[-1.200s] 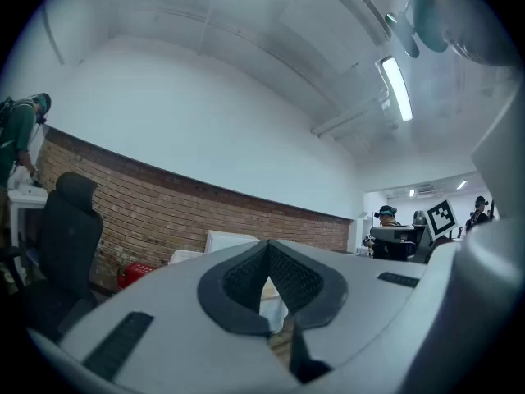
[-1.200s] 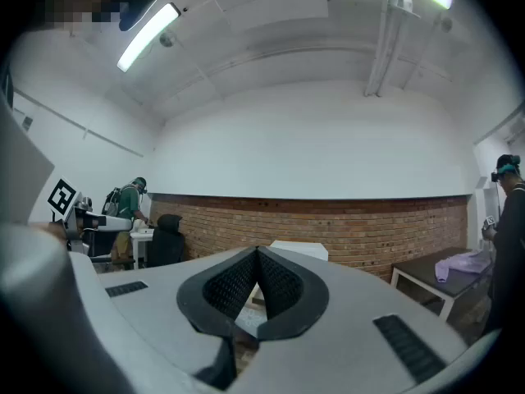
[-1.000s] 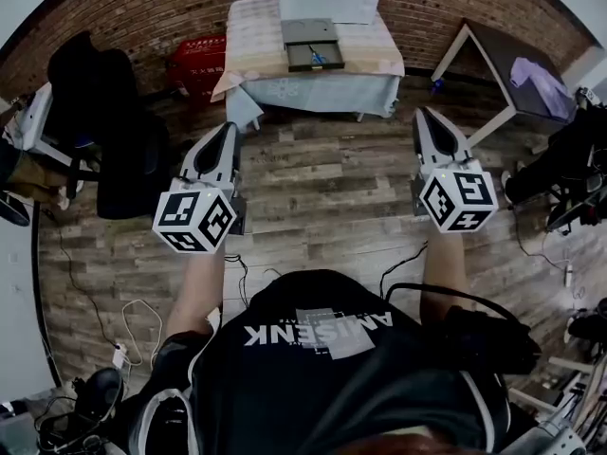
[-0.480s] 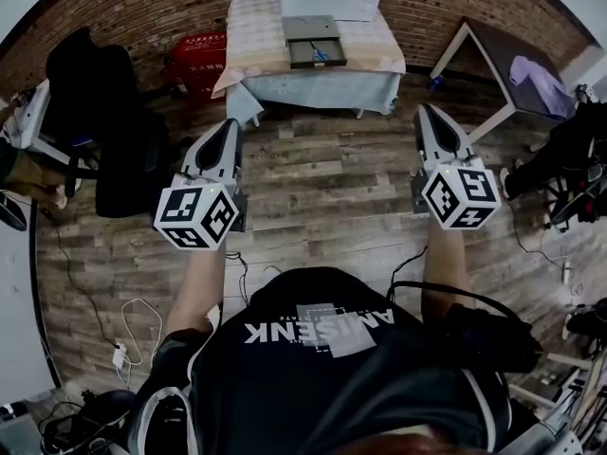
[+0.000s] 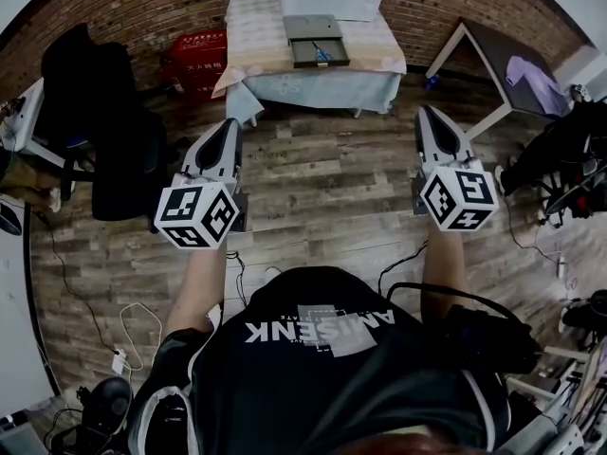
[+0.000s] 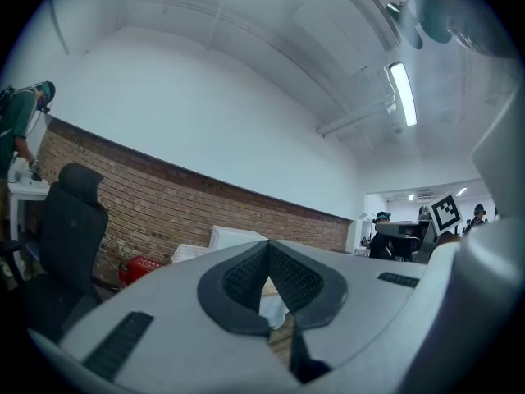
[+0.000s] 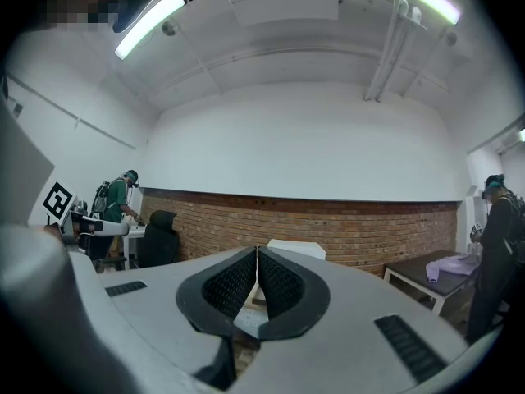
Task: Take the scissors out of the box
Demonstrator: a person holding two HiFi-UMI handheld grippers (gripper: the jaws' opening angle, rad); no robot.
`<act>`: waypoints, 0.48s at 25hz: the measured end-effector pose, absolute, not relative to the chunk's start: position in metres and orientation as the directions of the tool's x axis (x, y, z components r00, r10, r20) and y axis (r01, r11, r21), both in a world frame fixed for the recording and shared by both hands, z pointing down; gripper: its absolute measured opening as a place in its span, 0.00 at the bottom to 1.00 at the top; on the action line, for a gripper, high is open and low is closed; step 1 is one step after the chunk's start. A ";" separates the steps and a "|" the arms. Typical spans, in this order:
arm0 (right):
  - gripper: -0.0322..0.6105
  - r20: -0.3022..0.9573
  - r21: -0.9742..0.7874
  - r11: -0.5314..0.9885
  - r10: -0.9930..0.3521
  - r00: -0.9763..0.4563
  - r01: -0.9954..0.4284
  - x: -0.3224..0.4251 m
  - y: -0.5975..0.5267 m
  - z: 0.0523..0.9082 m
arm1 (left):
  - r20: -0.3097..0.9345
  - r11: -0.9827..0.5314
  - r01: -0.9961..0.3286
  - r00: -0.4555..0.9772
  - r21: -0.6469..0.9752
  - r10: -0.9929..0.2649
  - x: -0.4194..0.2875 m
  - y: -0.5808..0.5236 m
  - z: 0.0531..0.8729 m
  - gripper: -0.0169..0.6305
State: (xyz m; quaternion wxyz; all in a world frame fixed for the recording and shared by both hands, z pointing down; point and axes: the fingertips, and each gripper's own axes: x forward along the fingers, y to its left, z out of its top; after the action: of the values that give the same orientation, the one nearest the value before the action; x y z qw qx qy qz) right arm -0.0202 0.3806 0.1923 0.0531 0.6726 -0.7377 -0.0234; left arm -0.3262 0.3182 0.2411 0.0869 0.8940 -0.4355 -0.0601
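I see the scissors [image 5: 321,56] in the box [image 5: 314,32] far ahead, midway between my left gripper [image 5: 230,124] and right gripper [image 5: 424,112], both closed on nothing, neither clearly nearer.

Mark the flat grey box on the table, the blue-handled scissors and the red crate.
flat grey box [image 5: 311,27]: head view, lighter rear part.
blue-handled scissors [image 5: 322,55]: head view, blue handles.
red crate [image 5: 194,60]: head view, front side.
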 end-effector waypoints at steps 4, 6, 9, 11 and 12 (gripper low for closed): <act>0.12 0.055 0.125 0.082 -0.996 -0.076 -0.989 -0.039 0.378 0.195 | -0.036 -0.621 -0.752 0.630 0.220 -0.776 -0.341 0.313 0.248 0.05; 0.12 0.062 0.134 0.077 -0.996 -0.069 -0.988 -0.048 0.379 0.198 | -0.038 -0.620 -0.750 0.630 0.230 -0.776 -0.350 0.309 0.253 0.05; 0.12 0.072 0.136 0.080 -0.995 -0.071 -0.987 -0.064 0.375 0.205 | -0.026 -0.616 -0.748 0.630 0.247 -0.776 -0.364 0.300 0.261 0.05; 0.12 0.082 0.137 0.086 -0.994 -0.075 -0.987 -0.071 0.371 0.209 | -0.017 -0.620 -0.742 0.637 0.256 -0.770 -0.367 0.295 0.265 0.05; 0.12 0.088 0.137 0.090 -0.993 -0.079 -0.986 -0.072 0.368 0.210 | -0.016 -0.620 -0.739 0.639 0.262 -0.769 -0.367 0.293 0.267 0.05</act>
State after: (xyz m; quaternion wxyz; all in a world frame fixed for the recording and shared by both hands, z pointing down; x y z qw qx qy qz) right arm -0.0720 0.3682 0.2102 0.0788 0.6741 -0.7341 -0.0208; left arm -0.3675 0.2934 0.2669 0.1164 0.8979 -0.4198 -0.0633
